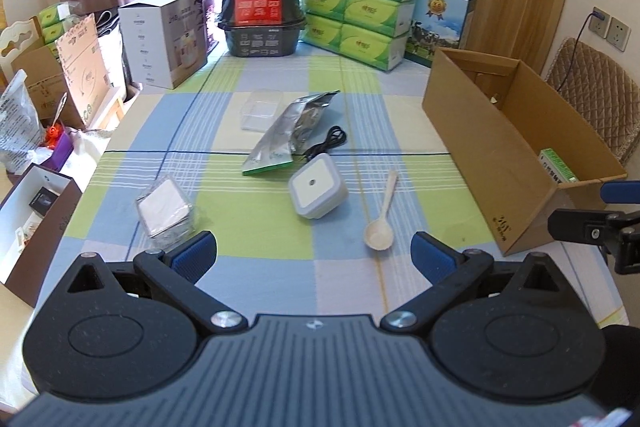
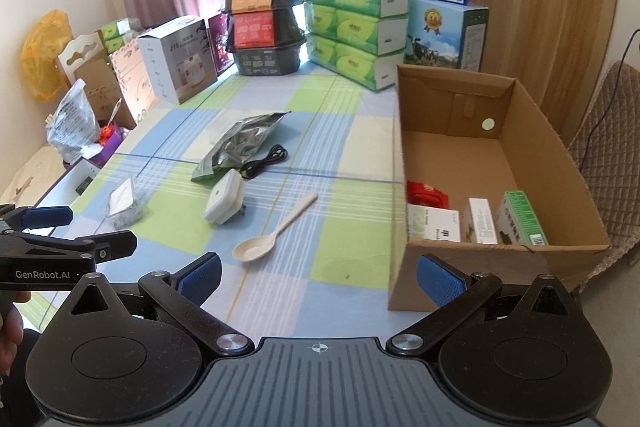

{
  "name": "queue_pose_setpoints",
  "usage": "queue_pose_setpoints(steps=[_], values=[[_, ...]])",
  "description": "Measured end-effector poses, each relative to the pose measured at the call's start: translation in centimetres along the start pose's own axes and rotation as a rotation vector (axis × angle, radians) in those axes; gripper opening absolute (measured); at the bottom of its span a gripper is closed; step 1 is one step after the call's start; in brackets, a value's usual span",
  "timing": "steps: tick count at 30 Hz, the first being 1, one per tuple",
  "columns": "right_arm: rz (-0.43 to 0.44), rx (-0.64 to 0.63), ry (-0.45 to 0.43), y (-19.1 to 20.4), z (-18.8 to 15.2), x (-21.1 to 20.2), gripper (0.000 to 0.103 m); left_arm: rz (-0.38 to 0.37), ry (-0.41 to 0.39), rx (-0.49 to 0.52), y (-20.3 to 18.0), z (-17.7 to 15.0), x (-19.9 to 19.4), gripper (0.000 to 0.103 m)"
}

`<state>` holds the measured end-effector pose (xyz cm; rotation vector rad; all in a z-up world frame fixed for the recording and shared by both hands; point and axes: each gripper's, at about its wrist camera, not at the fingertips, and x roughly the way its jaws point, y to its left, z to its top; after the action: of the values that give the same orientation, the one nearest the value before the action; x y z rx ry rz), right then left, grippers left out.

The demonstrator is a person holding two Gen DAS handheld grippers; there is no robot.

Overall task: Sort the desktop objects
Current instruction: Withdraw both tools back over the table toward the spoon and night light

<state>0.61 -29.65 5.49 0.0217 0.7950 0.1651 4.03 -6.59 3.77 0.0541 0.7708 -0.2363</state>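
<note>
A cream-coloured plastic spoon (image 1: 382,217) is seen lying flat on the checked cloth of the bench (image 1: 256,219), bowl upward. Its long axis runs from the bowl at the near end to the handle tip at the far end, slanted slightly to the right. It is set just ahead of the left hand-held gripper (image 1: 314,255), nearer the right finger than the left one, and apart from both. In the right wrist view the spoon (image 2: 272,231) is found ahead of the right hand-held gripper (image 2: 319,279), toward its left finger, with the handle pointed away to the right. Both hand-held grippers are spread wide and nothing is grasped. A white square plug-in night light (image 1: 318,190) is placed just beyond the spoon to the left, with a foil pouch (image 1: 289,133) and a coiled black cable (image 1: 329,143) behind it. The open cardboard box (image 2: 500,163) is stood to the right of the spoon, with small cartons inside.
</note>
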Motion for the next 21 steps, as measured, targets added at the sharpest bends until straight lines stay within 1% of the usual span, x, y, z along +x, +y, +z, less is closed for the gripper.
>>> queue_pose_setpoints(steps=[7,16,21], values=[[0.013,-0.006,0.018,0.8,-0.2,1.2,0.101,0.025,0.011,-0.012,1.6,-0.4,0.3,0.102],[0.022,-0.008,0.038,1.4,-0.4,2.7,0.101,0.042,0.03,-0.006,2.5,-0.7,1.2,0.102],[0.036,0.014,0.023,1.4,-0.7,3.4,0.101,0.044,0.041,-0.013,3.1,-0.8,2.0,0.102]])
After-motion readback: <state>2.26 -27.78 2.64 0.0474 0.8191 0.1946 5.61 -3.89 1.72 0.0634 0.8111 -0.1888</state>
